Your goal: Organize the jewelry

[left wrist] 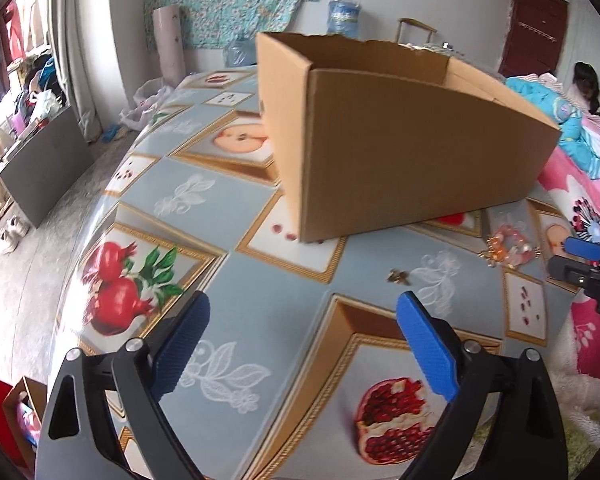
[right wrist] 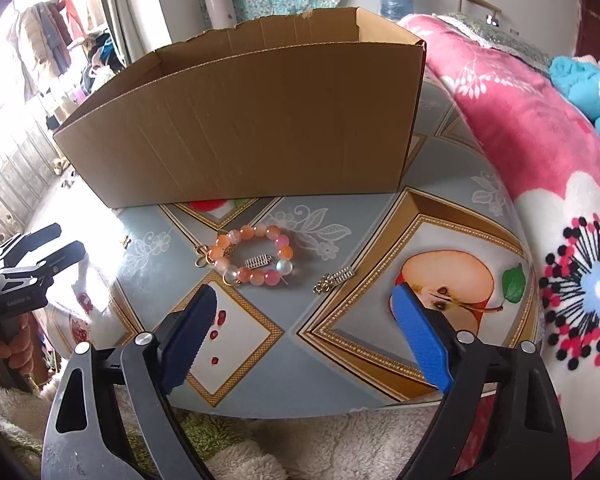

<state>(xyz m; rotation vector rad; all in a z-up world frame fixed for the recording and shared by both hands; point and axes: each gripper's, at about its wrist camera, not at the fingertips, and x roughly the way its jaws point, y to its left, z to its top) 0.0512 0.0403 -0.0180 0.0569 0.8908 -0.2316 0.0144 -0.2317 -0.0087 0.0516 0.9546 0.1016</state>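
Note:
A pink and orange bead bracelet (right wrist: pixel 256 258) lies on the patterned table (right wrist: pixel 340 344) in front of an open cardboard box (right wrist: pixel 252 132). A small silver charm (right wrist: pixel 259 261) lies inside the bracelet's ring, and another silver charm with a chain (right wrist: pixel 336 279) lies to its right. My right gripper (right wrist: pixel 304 300) is open, just short of these pieces. In the left wrist view the bracelet (left wrist: pixel 510 246) lies far right and a small gold piece (left wrist: pixel 398 277) lies ahead of my open, empty left gripper (left wrist: pixel 304 308). The box (left wrist: pixel 400 160) stands beyond.
A bed with a pink flowered blanket (right wrist: pixel 540 184) borders the table's right side. The other gripper shows at the edge of each view: the right one in the left wrist view (left wrist: pixel 588 268), the left one in the right wrist view (right wrist: pixel 28 276). The table's left edge drops to the floor (left wrist: pixel 40 216).

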